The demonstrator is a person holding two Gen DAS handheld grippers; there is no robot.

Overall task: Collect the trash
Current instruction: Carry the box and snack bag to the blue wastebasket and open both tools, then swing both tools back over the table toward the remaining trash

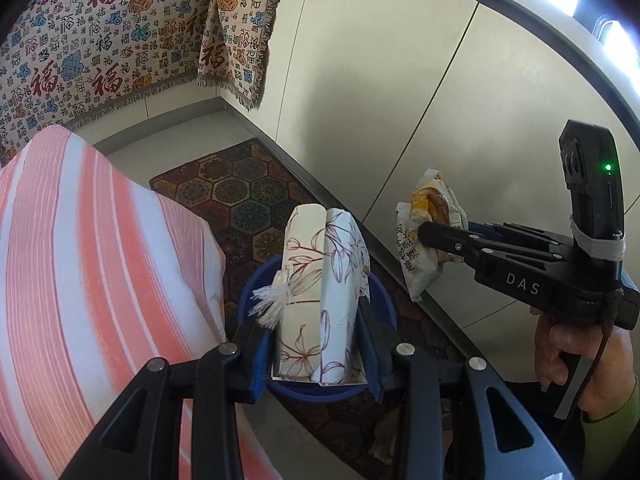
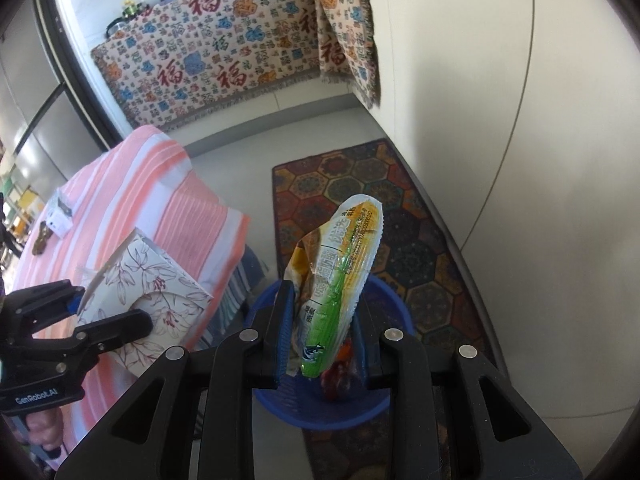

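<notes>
The left gripper (image 1: pixel 316 344) clamps a light, crushable floral tissue box (image 1: pixel 320 292) by its sides over the blue bin (image 1: pixel 384 300). At three o'clock, the right gripper (image 2: pixel 320 340) pinches a flimsy, slippery snack wrapper (image 2: pixel 336 280), best held mid-body.

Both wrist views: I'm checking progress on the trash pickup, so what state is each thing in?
Left gripper: shut on the box.
Floral-printed white tissue box: held, crumpled, above the bin.
Right gripper: shut on the wrapper.
Green-and-yellow plastic snack wrapper: held, crumpled, above the bin.
Round blue plastic bin: upright on the floor, open, some trash inside.
</notes>
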